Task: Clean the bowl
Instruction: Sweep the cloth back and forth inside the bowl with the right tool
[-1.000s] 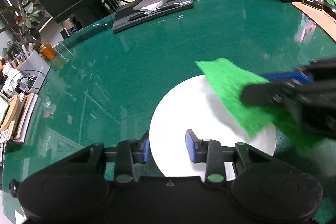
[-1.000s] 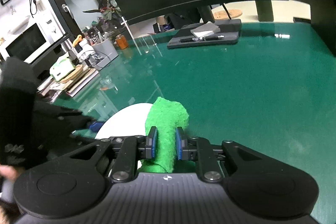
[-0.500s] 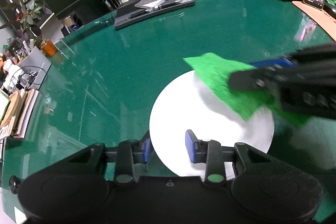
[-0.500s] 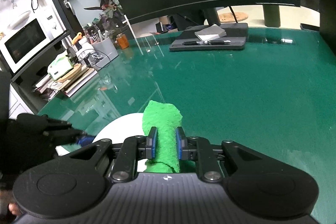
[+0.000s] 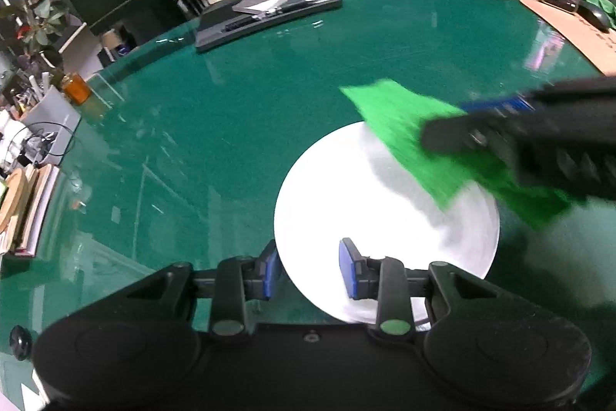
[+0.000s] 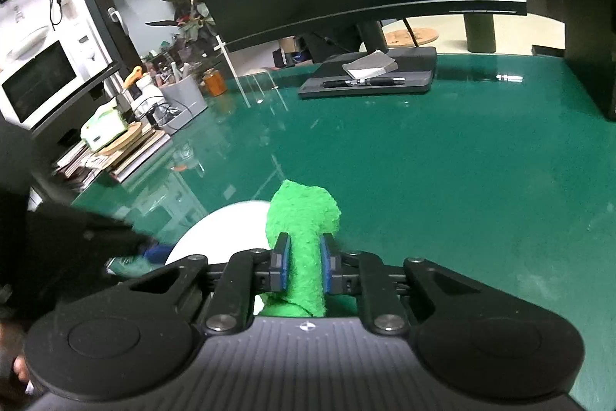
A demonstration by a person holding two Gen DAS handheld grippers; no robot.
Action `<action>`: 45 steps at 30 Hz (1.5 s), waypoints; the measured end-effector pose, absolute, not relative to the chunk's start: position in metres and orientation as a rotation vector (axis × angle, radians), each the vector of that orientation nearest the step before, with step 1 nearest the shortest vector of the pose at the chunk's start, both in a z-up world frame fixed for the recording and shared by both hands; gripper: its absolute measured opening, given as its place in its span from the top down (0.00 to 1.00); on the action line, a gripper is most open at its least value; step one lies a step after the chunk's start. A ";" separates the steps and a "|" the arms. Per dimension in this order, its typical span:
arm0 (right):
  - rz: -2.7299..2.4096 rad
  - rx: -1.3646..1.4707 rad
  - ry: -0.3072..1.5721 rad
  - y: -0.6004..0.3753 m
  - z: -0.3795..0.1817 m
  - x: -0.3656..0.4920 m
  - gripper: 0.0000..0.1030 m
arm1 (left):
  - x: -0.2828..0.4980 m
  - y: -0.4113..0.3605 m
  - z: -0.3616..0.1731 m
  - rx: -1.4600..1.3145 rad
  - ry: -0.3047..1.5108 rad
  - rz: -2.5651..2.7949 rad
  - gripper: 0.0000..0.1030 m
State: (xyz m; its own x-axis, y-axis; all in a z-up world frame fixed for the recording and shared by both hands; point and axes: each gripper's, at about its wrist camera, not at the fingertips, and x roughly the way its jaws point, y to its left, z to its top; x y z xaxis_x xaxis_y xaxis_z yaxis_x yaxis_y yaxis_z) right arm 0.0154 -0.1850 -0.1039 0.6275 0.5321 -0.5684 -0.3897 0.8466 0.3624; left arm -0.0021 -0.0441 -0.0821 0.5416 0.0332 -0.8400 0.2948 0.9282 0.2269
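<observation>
On the glossy green surface (image 5: 238, 110) sat the shallow white round bowl (image 5: 358, 203), its near rim between the left gripper's (image 5: 308, 274) parted blue fingers (image 5: 348, 274), while the right gripper (image 6: 304, 262) pinched a fuzzy green cleaning cloth (image 6: 302, 230) above the bowl's far side.

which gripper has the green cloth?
The right gripper, shut on the green cloth over the white bowl; the left gripper straddles the bowl's rim.

White bowl (image 5: 346, 203) under green cloth (image 5: 415, 137)
</observation>
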 end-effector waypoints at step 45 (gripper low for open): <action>0.757 -0.099 0.532 -0.200 -0.102 -0.029 0.92 | 0.002 -0.037 -0.083 0.340 0.988 -0.133 0.57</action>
